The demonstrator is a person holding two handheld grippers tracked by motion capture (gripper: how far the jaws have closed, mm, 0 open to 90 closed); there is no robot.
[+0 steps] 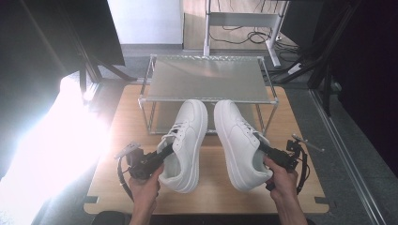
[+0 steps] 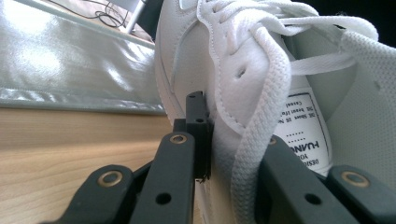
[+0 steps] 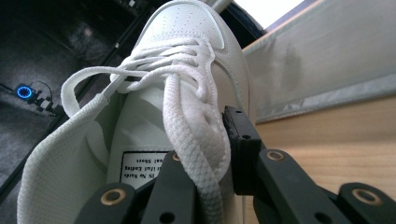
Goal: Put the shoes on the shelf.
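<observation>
Two white lace-up sneakers lie side by side on the wooden table (image 1: 117, 140), toes toward a metal rack (image 1: 206, 77). My left gripper (image 1: 162, 157) is shut on the left sneaker (image 1: 187, 136) at its outer collar. In the left gripper view, one jaw presses the outside of the left sneaker (image 2: 233, 70) and the other sits inside by the tongue label, with my left gripper (image 2: 233, 154) clamping the wall. My right gripper (image 1: 263, 149) is shut on the right sneaker (image 1: 237, 140) the same way. The right gripper view shows the right sneaker (image 3: 187, 28) pinched at its eyelet edge by my right gripper (image 3: 205, 158).
The rack has a silver top shelf and a lower level behind the toes. Strong glare washes over the table's left side (image 1: 56, 140). Dark stands flank the table, and white desk legs (image 1: 239, 21) with cables stand beyond the rack.
</observation>
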